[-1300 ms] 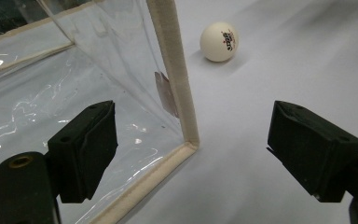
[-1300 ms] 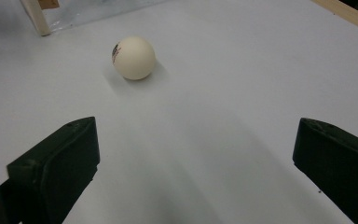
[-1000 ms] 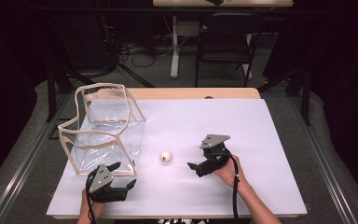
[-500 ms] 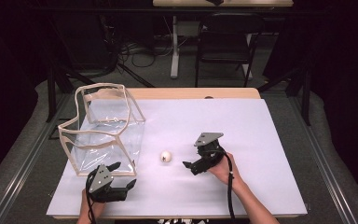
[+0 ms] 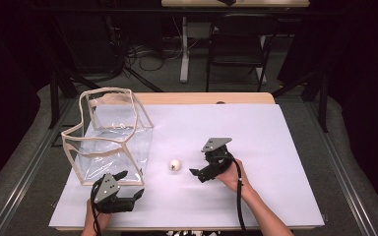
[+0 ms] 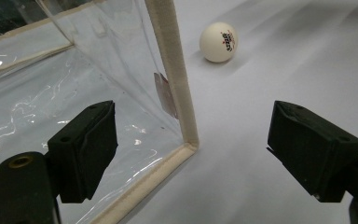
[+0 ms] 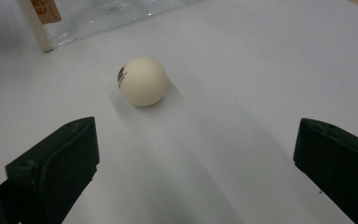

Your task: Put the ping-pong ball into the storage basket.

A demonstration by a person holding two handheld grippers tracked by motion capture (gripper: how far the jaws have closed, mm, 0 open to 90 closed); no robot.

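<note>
The right hand-held gripper (image 5: pixel 195 173) lies low over the white surface (image 5: pixel 275 147) with its jaws spread wide apart and nothing between them, pointing toward the ball (image 5: pixel 175 164), which sits just ahead of its tips. In the right gripper view the ball (image 7: pixel 142 81) rests on the surface a little beyond the open jaws and nearer the left one, a small dark print on its side and a soft shadow trailing toward the camera. The ball is cream-white and stands free, touching neither gripper nor the bag. To the ball's left in the high view stands the clear plastic bag (image 5: pixel 110 137), an open-topped box shape with cream fabric edging, its near corner just beside the ball but apart from it. The left hand-held gripper (image 5: pixel 130 189) is at the near edge of the surface, in front of the bag's near wall, its jaws also wide apart and holding nothing. In the left gripper view the bag's edged corner (image 6: pixel 175 88) rises between the two jaws, the left one in front of the clear wall and the right one over bare surface, and the ball (image 6: pixel 218 42) shows farther off past the corner. A hand (image 5: pixel 231 174) grips the right tool from behind, its cable running back along the forearm.
</note>
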